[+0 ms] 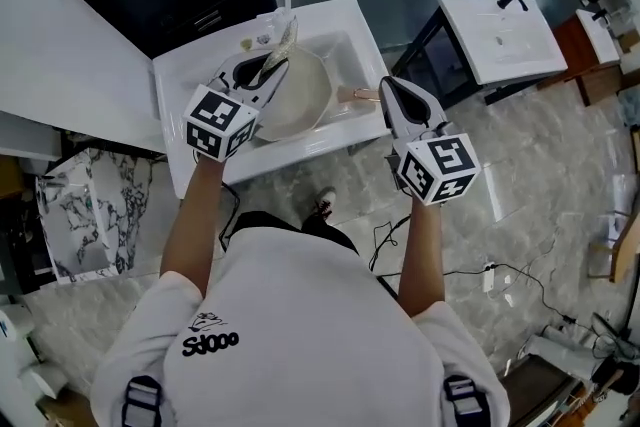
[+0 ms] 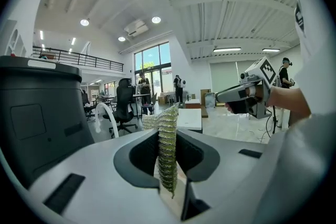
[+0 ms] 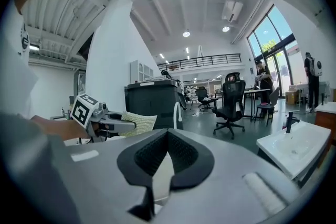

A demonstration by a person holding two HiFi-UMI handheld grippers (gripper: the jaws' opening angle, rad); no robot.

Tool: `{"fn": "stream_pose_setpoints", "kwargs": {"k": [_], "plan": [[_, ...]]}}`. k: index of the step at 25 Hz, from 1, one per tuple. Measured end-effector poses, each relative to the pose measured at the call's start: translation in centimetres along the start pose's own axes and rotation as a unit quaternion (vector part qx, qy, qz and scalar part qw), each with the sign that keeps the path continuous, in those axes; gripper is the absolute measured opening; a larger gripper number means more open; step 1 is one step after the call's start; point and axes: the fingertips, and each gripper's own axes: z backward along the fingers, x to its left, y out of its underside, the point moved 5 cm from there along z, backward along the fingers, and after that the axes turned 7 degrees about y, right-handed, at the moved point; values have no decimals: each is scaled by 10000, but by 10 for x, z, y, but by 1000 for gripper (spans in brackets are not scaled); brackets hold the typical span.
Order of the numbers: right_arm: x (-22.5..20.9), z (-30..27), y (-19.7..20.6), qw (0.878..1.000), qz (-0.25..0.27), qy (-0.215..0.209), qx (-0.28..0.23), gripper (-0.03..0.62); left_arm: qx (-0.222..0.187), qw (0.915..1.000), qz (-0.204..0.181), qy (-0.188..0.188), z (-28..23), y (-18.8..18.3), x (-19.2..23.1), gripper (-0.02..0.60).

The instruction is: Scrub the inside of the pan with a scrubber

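Where the left gripper (image 2: 167, 135) clamps it, lower centre of its own view, the scrubber (image 2: 168, 157) stands edge-on, long axis upright, top poking past the fingertips. The right gripper's (image 3: 167, 139) jaws are pressed together, empty. Beyond, upper middle of the head view, the pan (image 1: 305, 97) sits in the sink (image 1: 180, 87), handle pointing right, left rim hidden.

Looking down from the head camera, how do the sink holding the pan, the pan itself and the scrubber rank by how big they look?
1. Sink: clearly the largest.
2. Pan: lies in the sink, partly covered by the left tool.
3. Scrubber: smallest, pinched in that tool, with only part of it showing.
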Motion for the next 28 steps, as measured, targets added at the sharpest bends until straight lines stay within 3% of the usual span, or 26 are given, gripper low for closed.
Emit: {"fn": "stream_pose_setpoints", "kwargs": {"k": [6,14,28], "plan": [[-12,-16,15,9996,-107,-146,212,9,323,9994,76,-38,-30,21,10,72],[-19,-38,37,9979,-376,201,487,9,1065,9940,-206,115,-72,74,32,71],[4,-70,72,9917,-563,650,956,9,1787,9797,-329,842,-129,151,65,71]]}}
